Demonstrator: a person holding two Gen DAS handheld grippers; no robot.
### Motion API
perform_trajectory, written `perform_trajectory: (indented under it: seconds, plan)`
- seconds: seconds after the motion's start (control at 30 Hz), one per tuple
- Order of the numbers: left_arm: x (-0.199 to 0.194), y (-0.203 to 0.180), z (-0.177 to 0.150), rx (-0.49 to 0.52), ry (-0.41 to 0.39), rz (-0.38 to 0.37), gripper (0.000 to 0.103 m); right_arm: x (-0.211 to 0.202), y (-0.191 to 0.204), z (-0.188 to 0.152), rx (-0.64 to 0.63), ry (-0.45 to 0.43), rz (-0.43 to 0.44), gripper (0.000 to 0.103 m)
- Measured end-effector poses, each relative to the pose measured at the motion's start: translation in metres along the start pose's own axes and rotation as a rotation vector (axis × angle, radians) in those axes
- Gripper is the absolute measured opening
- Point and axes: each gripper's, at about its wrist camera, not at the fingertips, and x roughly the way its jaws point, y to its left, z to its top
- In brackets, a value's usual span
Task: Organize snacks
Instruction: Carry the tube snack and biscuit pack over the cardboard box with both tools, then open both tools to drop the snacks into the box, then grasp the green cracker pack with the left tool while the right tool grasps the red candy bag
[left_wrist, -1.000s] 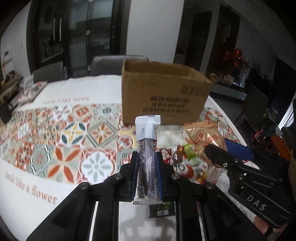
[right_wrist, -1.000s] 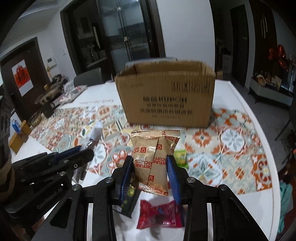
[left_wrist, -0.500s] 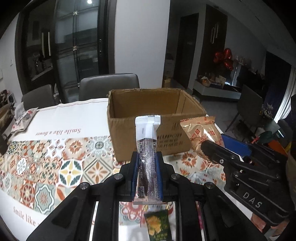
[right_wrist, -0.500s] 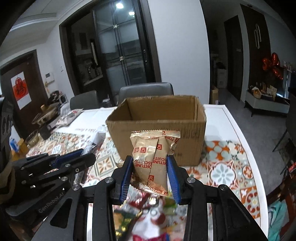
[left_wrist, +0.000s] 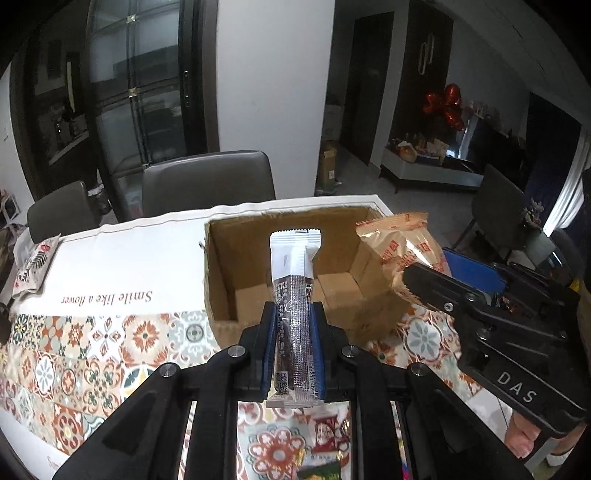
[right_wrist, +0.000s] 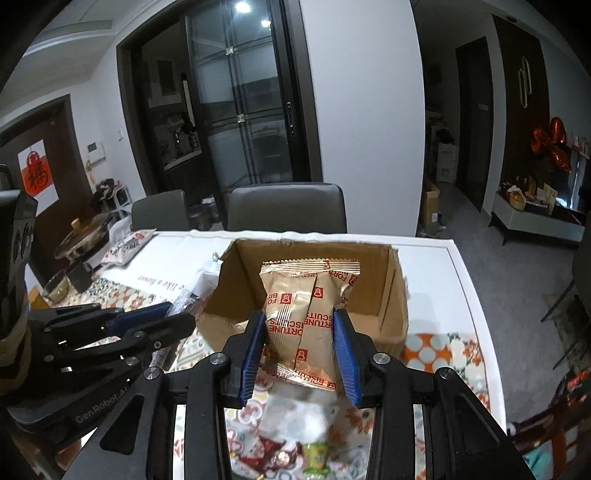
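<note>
My left gripper (left_wrist: 293, 332) is shut on a long dark snack bar with a white top (left_wrist: 294, 291) and holds it upright in front of the open cardboard box (left_wrist: 236, 273). My right gripper (right_wrist: 299, 332) is shut on a gold biscuit pack (right_wrist: 306, 306) and holds it above the box's near wall (right_wrist: 221, 325). The box looks empty inside in both views. The right gripper and its gold pack (left_wrist: 402, 251) show at the right of the left wrist view. The left gripper (right_wrist: 173, 317) shows at the left of the right wrist view.
Loose snacks lie on the patterned tablecloth below the grippers (left_wrist: 325, 432), (right_wrist: 295, 443). A snack packet (left_wrist: 33, 266) lies at the table's far left. Grey chairs (left_wrist: 207, 181) stand behind the table. A pot and cups (right_wrist: 81, 240) sit on the table's far left.
Both grippers have risen and moved forward with their snacks, from low over the snack pile to the height of the box's open top. The box's inside has come into view.
</note>
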Motion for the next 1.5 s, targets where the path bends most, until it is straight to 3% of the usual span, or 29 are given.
perform_trajectory:
  seconds: [0.23,0.5,0.6,0.63,0.77,0.87,1.03,1.27,1.5]
  plan:
    - [0.023,0.002,0.03,0.018,0.013,-0.013,0.018,0.023,-0.008,0.024,-0.03,0.037,0.001,0.039]
    - [0.054,0.005,0.046,0.024,0.034,0.037,0.02,0.049,-0.021,0.035,-0.023,0.074,-0.014,0.039]
    - [0.055,0.005,0.049,0.019,0.004,0.105,0.046,0.059,-0.022,0.037,-0.02,0.079,-0.02,0.042]
    - [0.052,0.007,0.048,0.013,-0.004,0.116,0.047,0.06,-0.024,0.038,-0.016,0.079,-0.023,0.047]
    - [0.034,0.012,0.036,-0.008,-0.017,0.116,0.047,0.061,-0.033,0.035,0.024,0.087,-0.042,0.047]
    - [0.019,0.009,0.025,-0.001,-0.024,0.157,0.047,0.054,-0.035,0.031,0.025,0.077,-0.044,0.047]
    - [-0.011,0.003,0.0,-0.007,-0.055,0.103,0.05,0.024,-0.027,0.015,0.01,0.053,-0.05,0.047]
    - [-0.055,-0.008,-0.045,-0.027,-0.126,0.093,0.054,-0.014,-0.01,-0.017,-0.001,0.065,-0.007,0.047]
    - [-0.075,-0.016,-0.084,-0.031,-0.108,0.067,0.055,-0.044,0.005,-0.057,-0.031,0.071,0.023,0.047]
